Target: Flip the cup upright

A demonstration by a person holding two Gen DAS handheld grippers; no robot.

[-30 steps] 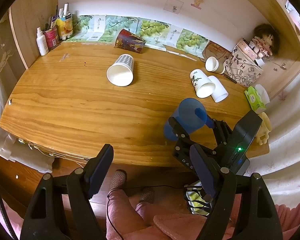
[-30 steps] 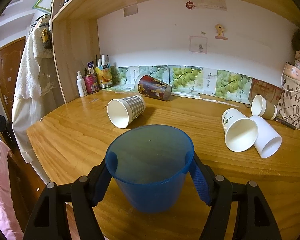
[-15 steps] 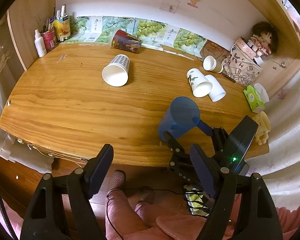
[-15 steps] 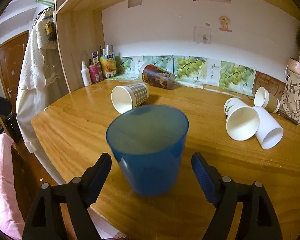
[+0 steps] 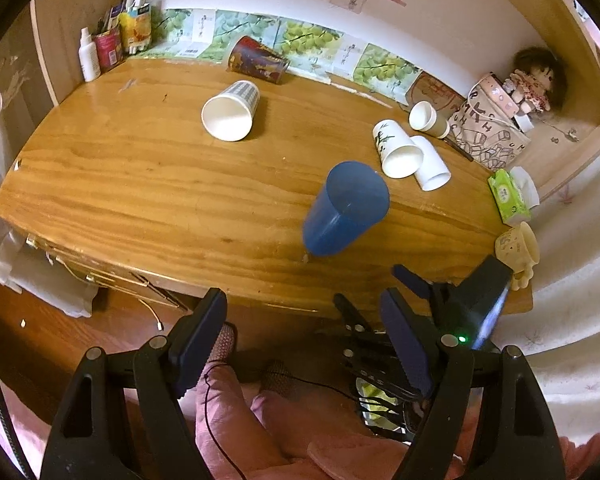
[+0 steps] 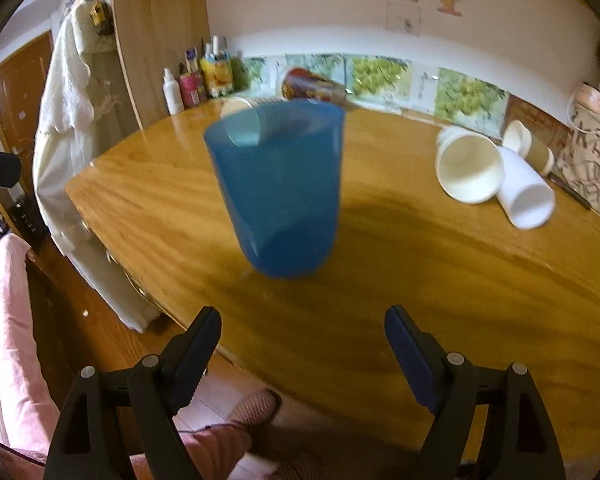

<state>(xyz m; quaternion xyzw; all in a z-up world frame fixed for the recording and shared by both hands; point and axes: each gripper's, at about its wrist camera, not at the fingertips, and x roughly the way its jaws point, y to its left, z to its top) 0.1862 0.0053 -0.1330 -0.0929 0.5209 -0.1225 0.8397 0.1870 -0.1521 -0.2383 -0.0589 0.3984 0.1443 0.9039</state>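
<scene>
A blue plastic cup (image 6: 278, 192) stands upright near the front edge of the wooden table (image 6: 440, 280); it also shows in the left wrist view (image 5: 346, 208). My right gripper (image 6: 302, 348) is open and empty, pulled back from the cup, at the table's front edge; it appears in the left wrist view (image 5: 374, 300) too. My left gripper (image 5: 304, 340) is open and empty, held above the floor in front of the table.
Several cups lie on their sides: a checked paper cup (image 5: 230, 110), a dark printed cup (image 5: 258, 60) by the wall, two white cups (image 5: 410, 154) and a small brown cup (image 5: 428, 119). Bottles (image 5: 112, 44) stand back left. A patterned bag (image 5: 492, 130), doll and tissues sit right.
My right gripper opened, let go of the blue cup and drew back toward the table's front edge. The cup now stands free. The left gripper stayed open.
</scene>
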